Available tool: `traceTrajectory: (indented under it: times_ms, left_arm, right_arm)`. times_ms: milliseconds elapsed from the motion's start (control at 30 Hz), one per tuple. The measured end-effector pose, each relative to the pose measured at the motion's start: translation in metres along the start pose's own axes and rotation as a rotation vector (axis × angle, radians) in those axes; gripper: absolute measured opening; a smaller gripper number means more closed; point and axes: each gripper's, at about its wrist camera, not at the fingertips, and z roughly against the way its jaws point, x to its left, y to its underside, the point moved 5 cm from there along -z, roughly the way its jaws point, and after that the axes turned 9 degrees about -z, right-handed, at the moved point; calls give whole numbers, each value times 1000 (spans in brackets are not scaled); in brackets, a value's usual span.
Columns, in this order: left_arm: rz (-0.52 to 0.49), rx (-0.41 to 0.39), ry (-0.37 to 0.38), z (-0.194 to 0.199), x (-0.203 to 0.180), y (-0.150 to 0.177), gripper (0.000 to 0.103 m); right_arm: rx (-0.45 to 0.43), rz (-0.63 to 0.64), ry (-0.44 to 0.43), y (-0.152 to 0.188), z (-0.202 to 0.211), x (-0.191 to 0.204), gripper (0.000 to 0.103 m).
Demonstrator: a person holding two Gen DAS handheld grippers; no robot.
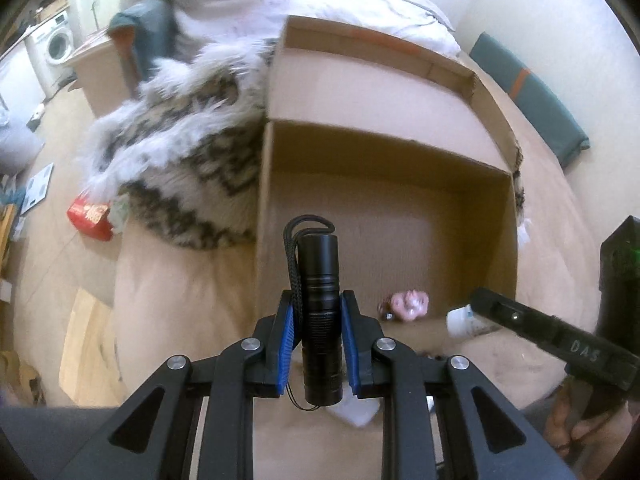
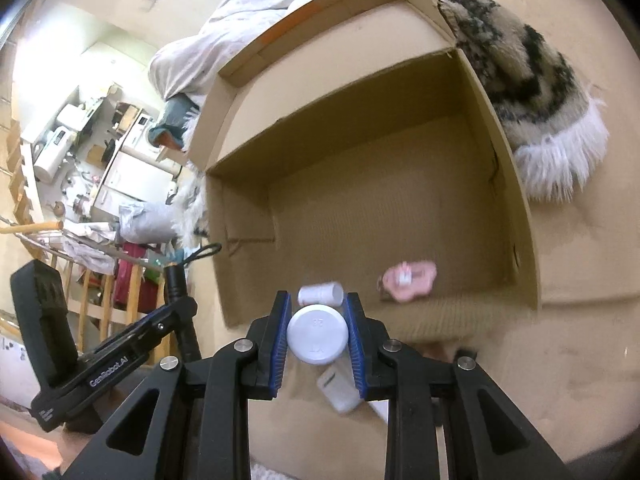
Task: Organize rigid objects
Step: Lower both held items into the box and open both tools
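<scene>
2 items clamped, box nearly empty

Your left claw [image 1: 319,320] grips the flashlight [image 1: 320,312]; your right claw [image 2: 318,334] grips a white bottle [image 2: 317,334]. Ahead of both, the cardboard box [image 2: 520,216] holds 1 pink toy [image 2: 410,280]; more remains below.

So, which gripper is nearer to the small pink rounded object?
Right, it seems. The right gripper, shut on a round white plastic bottle, is just before the pink object; the left gripper, shut on a black cylindrical flashlight, is farther off sideways.
</scene>
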Motion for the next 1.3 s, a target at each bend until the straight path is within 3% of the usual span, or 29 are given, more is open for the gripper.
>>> traceTrajectory:
  times_ms: [267, 533, 700, 1167, 1300]
  left_arm:
    - [-51, 33, -46, -56, -8, -22, 20]
    - [-18, 61, -35, -93, -1, -16, 20]
    - [-97, 42, -67, -98, -15, -15, 20]
    - [-95, 46, -59, -97, -16, -19, 20]
    - [-97, 47, -60, -99, -17, -20, 19]
  right_arm:
    - [23, -14, 38, -28, -40, -20, 29]
    - [99, -52, -11, -24, -69, -31, 29]
    - [103, -41, 6, -23, -73, -34, 29]
    - [111, 30, 114, -23, -93, -27, 29]
    - [127, 13, 101, -23, -100, -24, 29]
